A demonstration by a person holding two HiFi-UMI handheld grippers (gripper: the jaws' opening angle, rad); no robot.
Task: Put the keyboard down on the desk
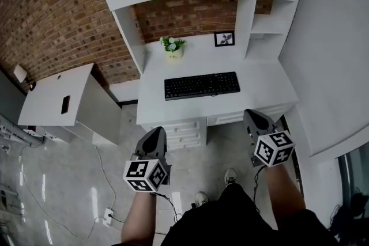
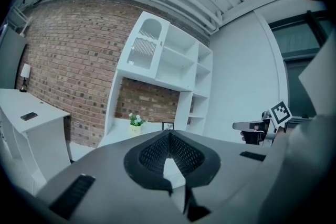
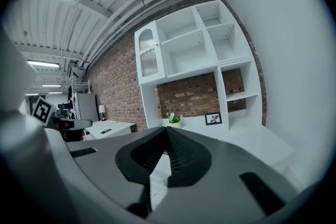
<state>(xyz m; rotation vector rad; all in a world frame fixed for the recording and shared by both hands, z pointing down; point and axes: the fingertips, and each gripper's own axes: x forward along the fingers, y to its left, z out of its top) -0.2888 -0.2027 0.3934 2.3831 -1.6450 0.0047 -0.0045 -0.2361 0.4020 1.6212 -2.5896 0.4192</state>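
Both left tongs [image 1: 154, 132] and right tongs [image 1: 254, 114] are being held shut, empty, short of the keyboard [image 1: 202, 85]; it could be shoved askew by a stray swing.

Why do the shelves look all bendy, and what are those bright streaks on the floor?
Left gripper view and right gripper view: the wide-angle lens curves the white shelf unit and darkens the corners. Head view: the glossy floor reflects lights as streaks, while the keyboard on the desk looks sharp.
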